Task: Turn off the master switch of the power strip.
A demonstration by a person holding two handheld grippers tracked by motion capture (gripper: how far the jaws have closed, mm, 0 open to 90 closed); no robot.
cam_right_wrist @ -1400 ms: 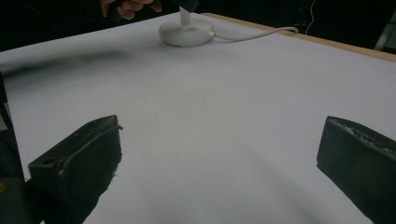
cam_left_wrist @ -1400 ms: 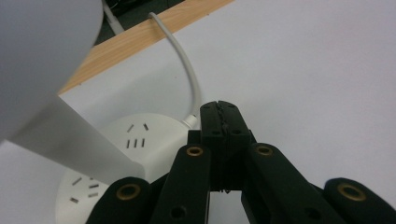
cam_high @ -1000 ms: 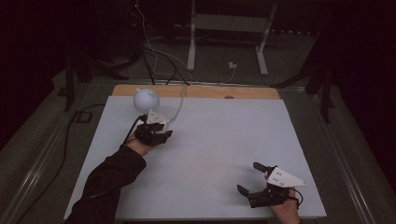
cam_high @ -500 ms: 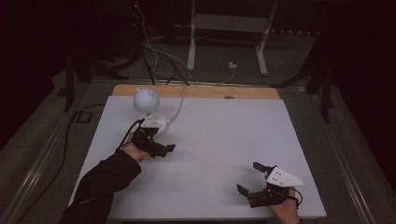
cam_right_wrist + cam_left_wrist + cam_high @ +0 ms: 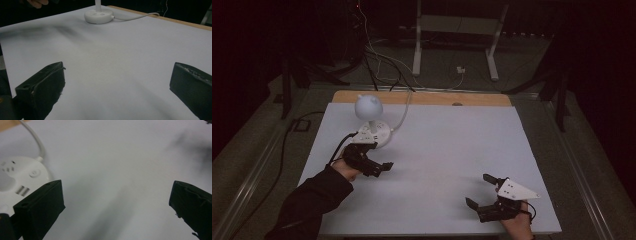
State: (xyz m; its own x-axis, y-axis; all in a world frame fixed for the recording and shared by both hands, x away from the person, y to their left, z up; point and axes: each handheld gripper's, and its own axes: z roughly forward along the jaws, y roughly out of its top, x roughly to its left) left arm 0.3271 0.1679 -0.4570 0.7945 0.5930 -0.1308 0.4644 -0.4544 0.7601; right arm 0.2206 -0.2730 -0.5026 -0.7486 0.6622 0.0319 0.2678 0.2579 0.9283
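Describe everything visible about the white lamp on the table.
The lamp is white and looks plastic: a round globe head on a thin upright stem, rising from a flat round base with small buttons and slots. A white cord runs off the base. It stands upright near the table's far left; nothing grips it.

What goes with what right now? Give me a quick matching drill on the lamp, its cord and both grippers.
Things:
1. lamp
2. cord
3. left gripper
4. right gripper

Places or states:
A. open, near the table's front right corner
B. runs off the far edge
C. open, empty, just in front of the round base
D. stands far left, globe head up

Pairs: 1-D, 2-B, 3-C, 4-A
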